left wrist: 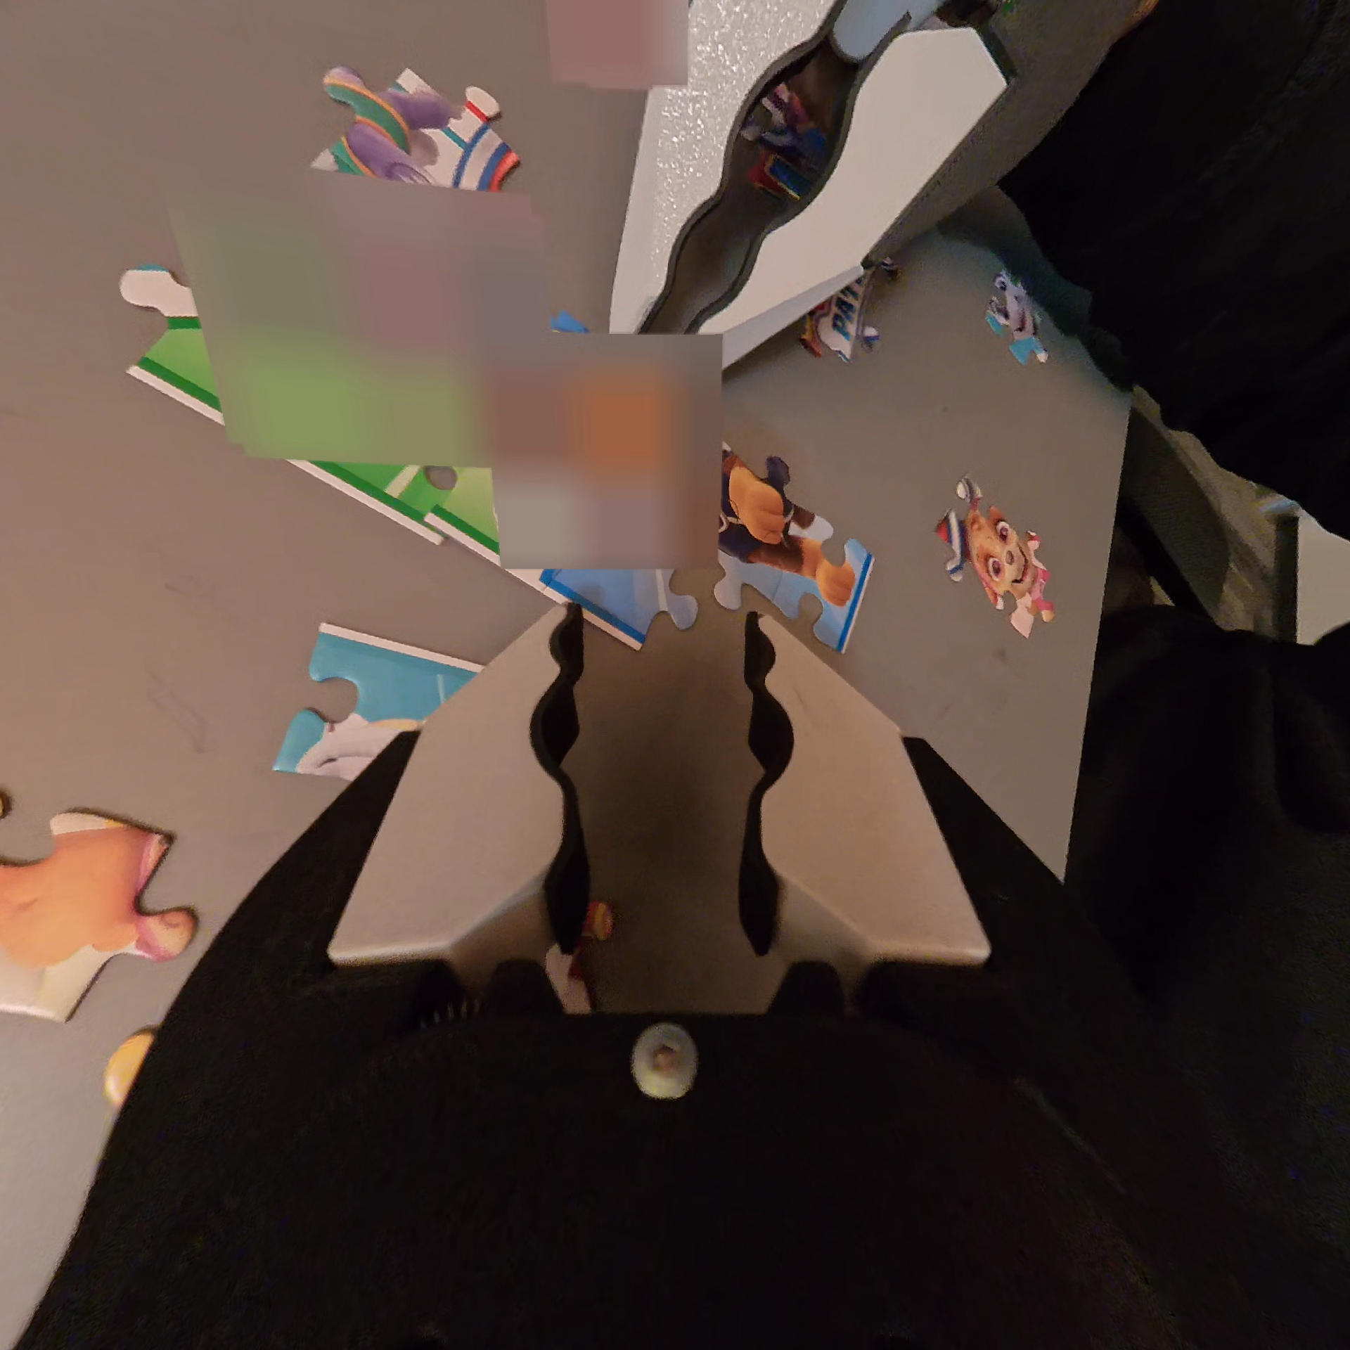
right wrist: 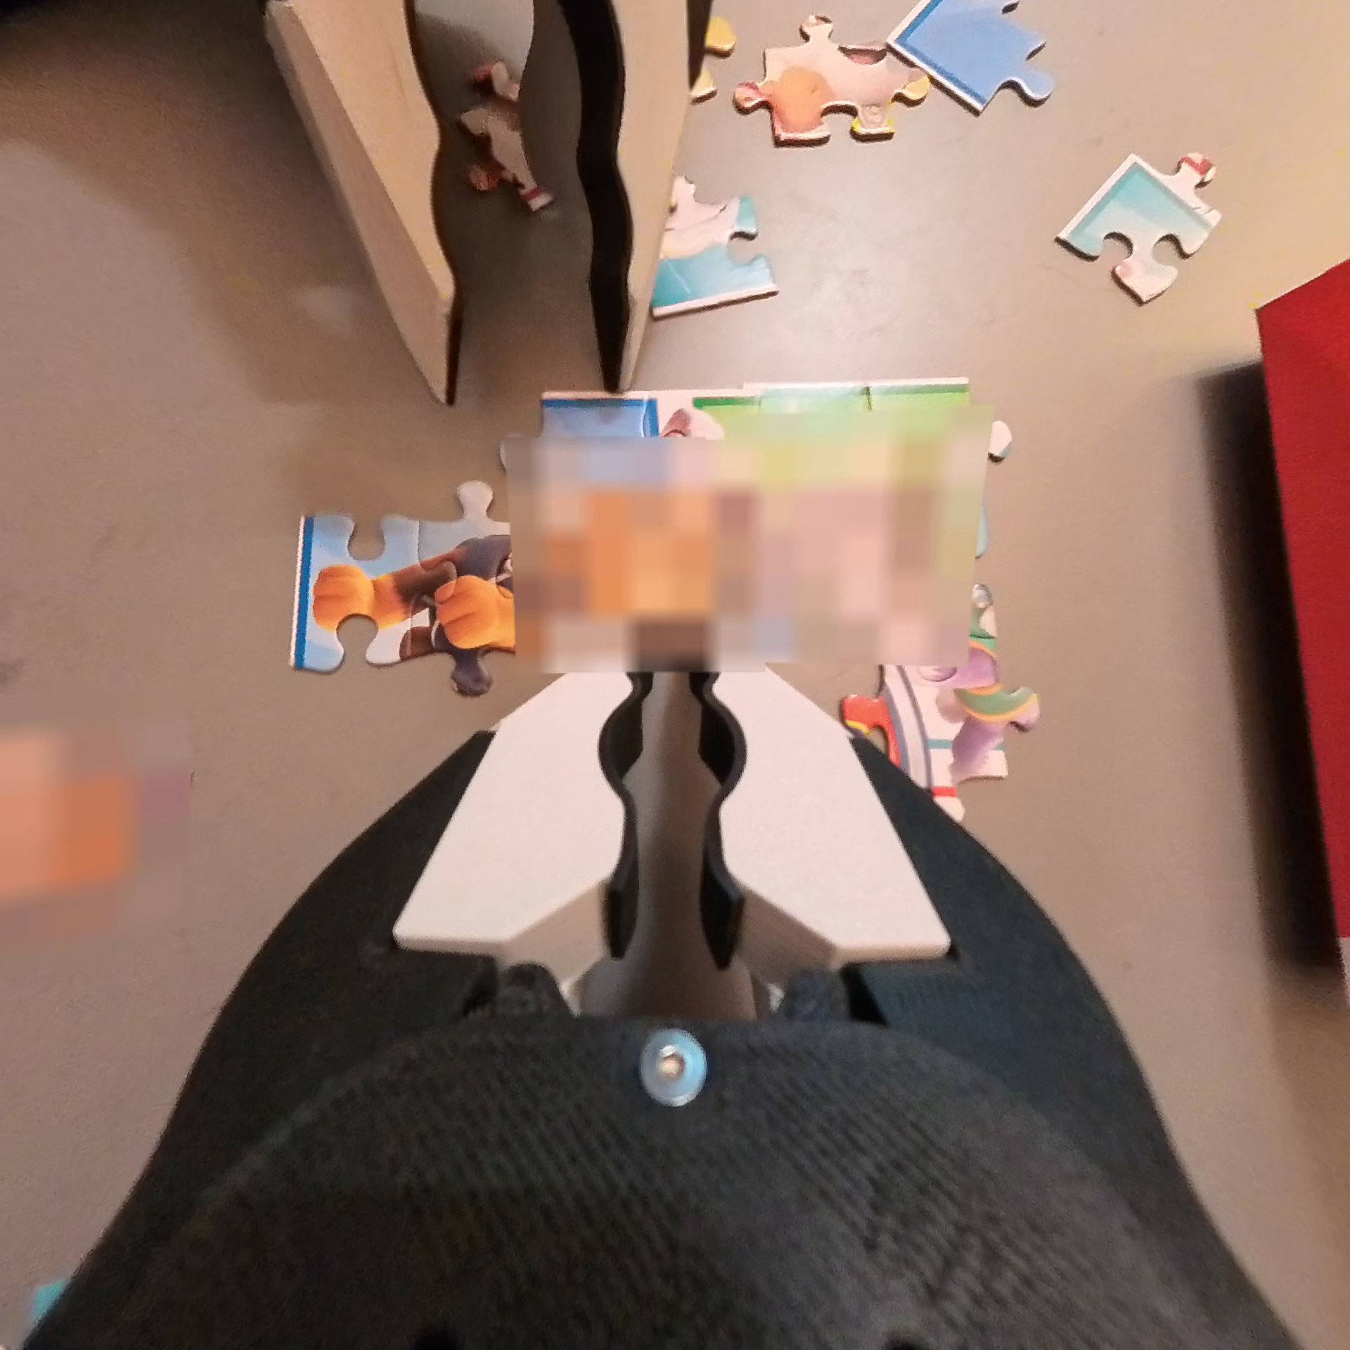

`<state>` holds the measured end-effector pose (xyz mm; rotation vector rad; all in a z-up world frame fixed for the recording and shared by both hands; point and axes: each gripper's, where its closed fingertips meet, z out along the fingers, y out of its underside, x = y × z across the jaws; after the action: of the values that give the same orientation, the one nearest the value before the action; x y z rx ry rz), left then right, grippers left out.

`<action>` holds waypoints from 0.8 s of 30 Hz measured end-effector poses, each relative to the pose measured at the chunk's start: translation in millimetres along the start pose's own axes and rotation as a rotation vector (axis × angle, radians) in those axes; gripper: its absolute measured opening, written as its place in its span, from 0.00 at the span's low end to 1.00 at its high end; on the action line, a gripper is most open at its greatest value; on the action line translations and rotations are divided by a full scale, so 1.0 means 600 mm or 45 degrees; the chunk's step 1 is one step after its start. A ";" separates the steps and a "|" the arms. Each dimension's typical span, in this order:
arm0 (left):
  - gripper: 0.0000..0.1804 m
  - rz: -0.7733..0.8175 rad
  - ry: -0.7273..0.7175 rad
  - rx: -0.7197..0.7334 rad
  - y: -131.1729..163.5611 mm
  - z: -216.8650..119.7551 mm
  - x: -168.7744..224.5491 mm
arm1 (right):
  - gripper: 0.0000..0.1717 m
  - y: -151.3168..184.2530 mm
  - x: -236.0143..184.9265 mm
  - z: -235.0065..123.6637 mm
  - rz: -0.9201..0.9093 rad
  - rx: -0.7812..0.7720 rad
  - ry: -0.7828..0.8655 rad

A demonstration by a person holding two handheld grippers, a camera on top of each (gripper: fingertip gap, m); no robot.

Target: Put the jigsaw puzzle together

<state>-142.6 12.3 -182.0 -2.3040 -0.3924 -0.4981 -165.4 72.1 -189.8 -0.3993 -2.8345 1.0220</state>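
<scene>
The left gripper (left wrist: pixel 661 621) hangs over the grey table (left wrist: pixel 219 657) with its jaws spread and nothing between them; bare table shows in the gap. Its fingertips sit just short of the near border of a joined strip of puzzle pieces (left wrist: pixel 614 606), whose long axis runs from the green end (left wrist: pixel 175 351) toward the blue end, slanting toward the table's right edge. Most of that strip is covered by blurred patches, so its middle cannot be made out. Just beside the blue end lies a two-piece section with an orange-pawed figure (left wrist: pixel 796 540), its blue border facing the right edge. A light blue piece (left wrist: pixel 365 701) lies partly under the left gripper's finger, and an orange piece (left wrist: pixel 80 906) is cut off at the picture's edge. A small piece with a cartoon pup (left wrist: pixel 1001 555) lies alone near the right edge.

The right gripper (right wrist: pixel 673 679) points at the same strip from the opposite side. Its jaws stand close together with a narrow slit between them, and a blurred patch hides the very tips, so any contact with the puzzle cannot be told. A purple and green piece (right wrist: pixel 986 716) lies beside its right finger. A red object (right wrist: pixel 1307 584) is cut off at the picture's edge.
</scene>
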 end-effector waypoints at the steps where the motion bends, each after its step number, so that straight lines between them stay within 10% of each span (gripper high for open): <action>1: 0.23 0.001 0.020 -0.010 0.002 0.001 0.005 | 0.04 0.001 -0.001 0.000 -0.001 -0.002 0.000; 24: 0.26 -0.006 -0.016 0.016 -0.004 0.000 -0.003 | 0.05 -0.005 0.000 0.004 0.007 -0.012 0.012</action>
<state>-145.2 13.4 -181.4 -2.2957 -0.4059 -0.4821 -166.6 68.3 -189.9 -0.4117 -2.8322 1.0052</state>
